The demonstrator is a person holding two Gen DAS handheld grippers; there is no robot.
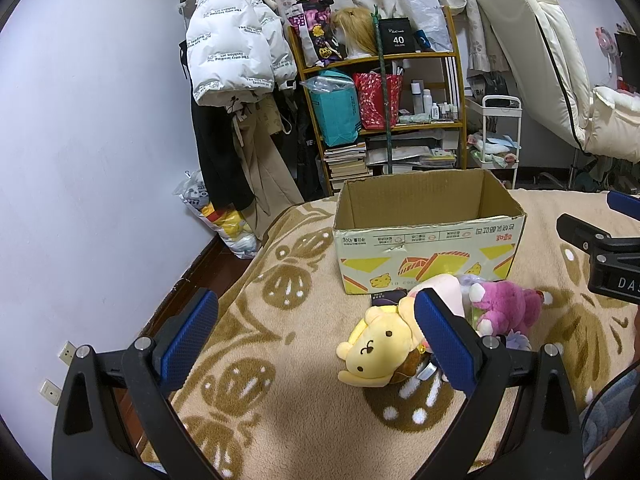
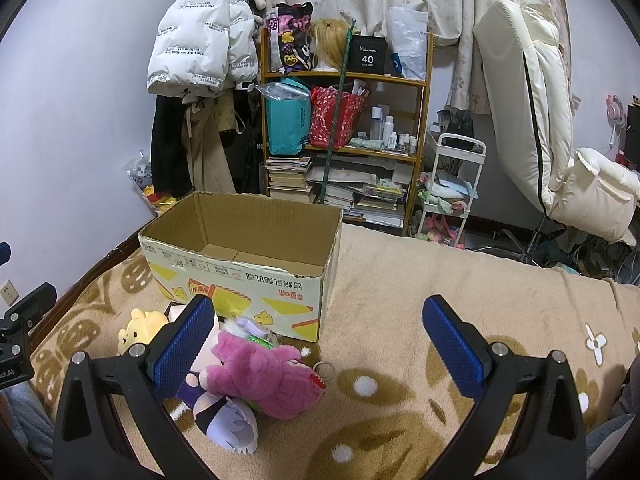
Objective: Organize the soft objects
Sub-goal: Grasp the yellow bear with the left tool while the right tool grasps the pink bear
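An open cardboard box point(image 1: 428, 236) stands on the beige blanket; it also shows in the right wrist view point(image 2: 240, 264), and what I see of its inside is bare. In front of it lie a yellow bear plush point(image 1: 376, 350) point(image 2: 142, 328), a pink plush point(image 1: 508, 306) point(image 2: 264, 376) and a purple-haired doll point(image 2: 224, 420). My left gripper point(image 1: 316, 340) is open and empty, just left of the yellow bear. My right gripper point(image 2: 320, 344) is open and empty, right of the pink plush, and its body shows at the right edge of the left wrist view point(image 1: 600, 256).
The bed's blanket point(image 2: 420, 280) spreads right of the box. Behind the bed stand a cluttered wooden shelf point(image 1: 380, 92), hanging coats point(image 1: 236, 60), a white trolley point(image 2: 452, 184) and a cream chair point(image 2: 532, 104). The bed's left edge drops to the floor by the wall.
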